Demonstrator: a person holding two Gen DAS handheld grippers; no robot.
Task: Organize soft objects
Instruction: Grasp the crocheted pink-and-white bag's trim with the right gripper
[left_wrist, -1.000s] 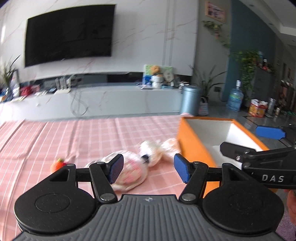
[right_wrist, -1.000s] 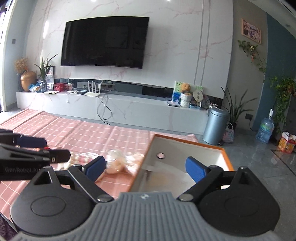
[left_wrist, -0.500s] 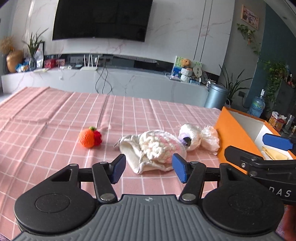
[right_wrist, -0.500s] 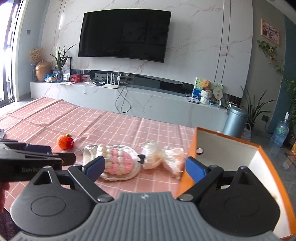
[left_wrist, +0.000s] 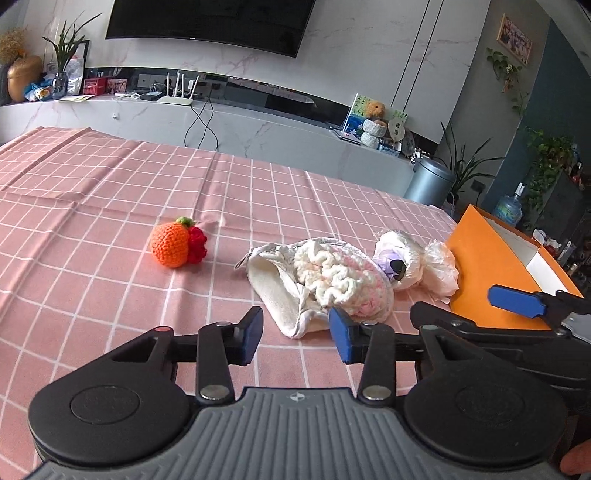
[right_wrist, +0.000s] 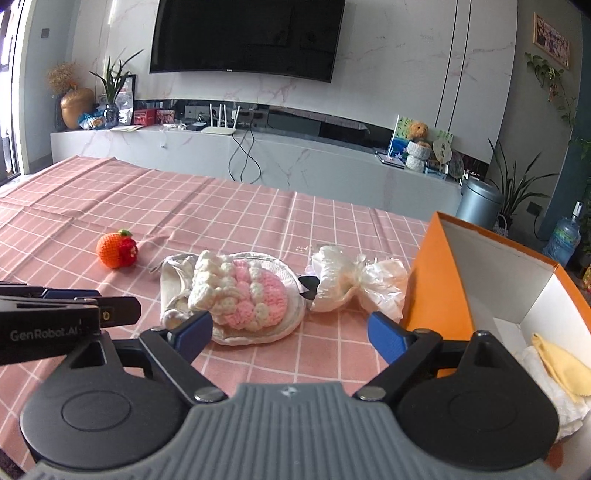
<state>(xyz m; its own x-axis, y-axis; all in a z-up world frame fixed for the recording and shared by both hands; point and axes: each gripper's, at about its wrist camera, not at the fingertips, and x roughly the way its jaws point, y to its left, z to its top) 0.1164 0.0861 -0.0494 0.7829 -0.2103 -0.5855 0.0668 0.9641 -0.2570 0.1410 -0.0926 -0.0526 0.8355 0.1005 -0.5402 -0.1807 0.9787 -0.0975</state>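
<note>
A pink-and-white crochet piece (left_wrist: 332, 277) (right_wrist: 240, 295) lies on an open white pouch on the pink checked cloth. To its right lies a plastic-wrapped white bundle (left_wrist: 417, 262) (right_wrist: 354, 280), beside the orange box (left_wrist: 495, 266) (right_wrist: 436, 280). An orange crochet fruit (left_wrist: 173, 243) (right_wrist: 116, 249) sits to the left. My left gripper (left_wrist: 295, 334) hovers at the pouch's near edge, jaws closing, the pouch rim in the gap but not pressed. Just short of the pouch, my right gripper (right_wrist: 290, 334) is wide and closing slightly, with nothing gripped.
Inside the box lie a white cloth and a yellow cloth (right_wrist: 561, 369). The right gripper's blue pad (left_wrist: 517, 301) shows at the left view's right edge, and the left gripper's arm (right_wrist: 66, 314) juts in from the right view's left. Past the table's far edge runs a white TV bench.
Both grippers have dropped and moved left from the box toward the soft items, which now look larger and closer. The left jaws have narrowed; the right jaws narrowed slightly.
</note>
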